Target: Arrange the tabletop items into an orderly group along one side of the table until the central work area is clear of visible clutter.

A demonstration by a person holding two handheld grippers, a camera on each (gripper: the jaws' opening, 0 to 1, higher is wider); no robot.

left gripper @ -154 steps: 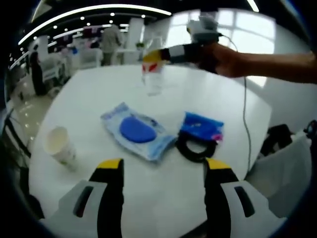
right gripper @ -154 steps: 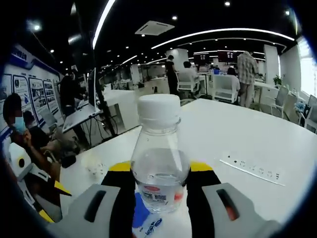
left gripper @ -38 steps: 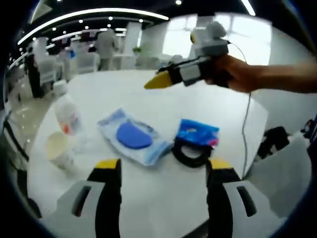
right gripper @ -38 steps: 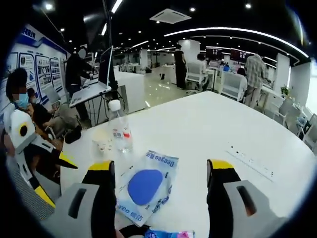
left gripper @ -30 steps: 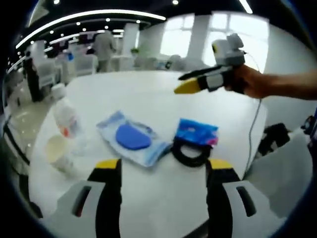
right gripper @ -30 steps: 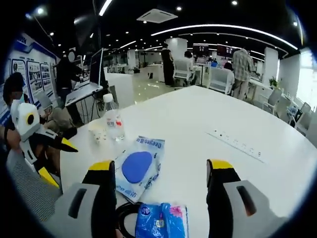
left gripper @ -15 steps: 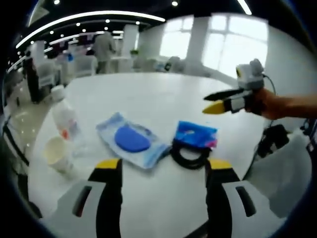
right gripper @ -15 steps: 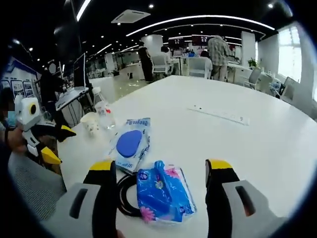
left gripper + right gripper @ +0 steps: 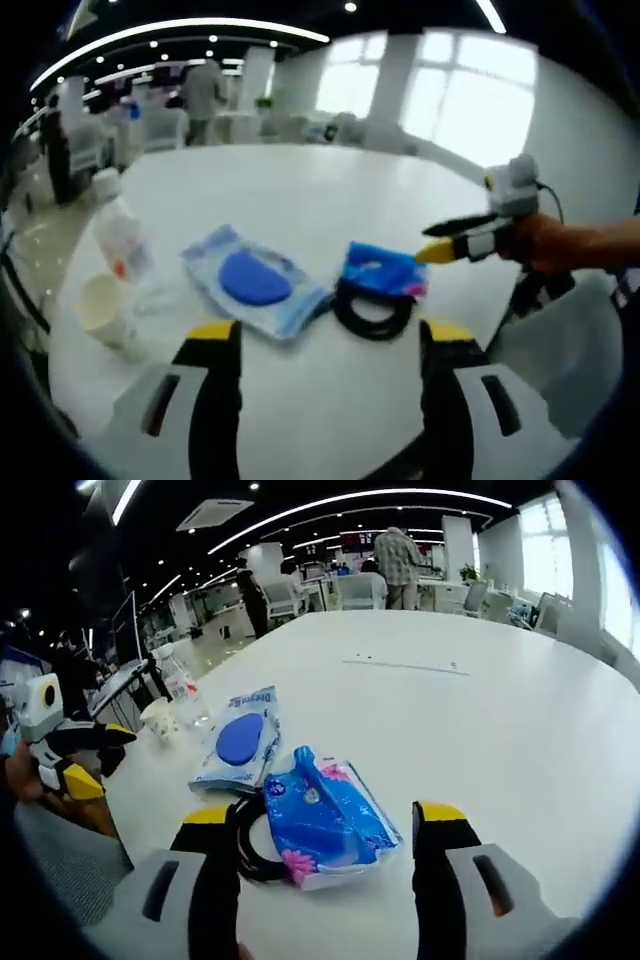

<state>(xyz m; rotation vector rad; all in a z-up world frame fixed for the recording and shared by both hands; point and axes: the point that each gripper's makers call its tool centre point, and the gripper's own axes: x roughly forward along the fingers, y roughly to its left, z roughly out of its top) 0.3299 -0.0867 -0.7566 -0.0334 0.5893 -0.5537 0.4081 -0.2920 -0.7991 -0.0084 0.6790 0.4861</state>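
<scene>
One paper cup [image 9: 100, 310] stands beside the water bottle [image 9: 119, 245], contents unclear.

Brightly lit from curved ceiling light strips [image 9: 170, 28] and large windows [image 9: 470, 110], blown out to white. Soft glare across the glossy white worktop [image 9: 480, 690], faint shadows only. Strong fisheye bending toward the edges. Slightly soft throughout, blurrier in the left gripper view.
</scene>
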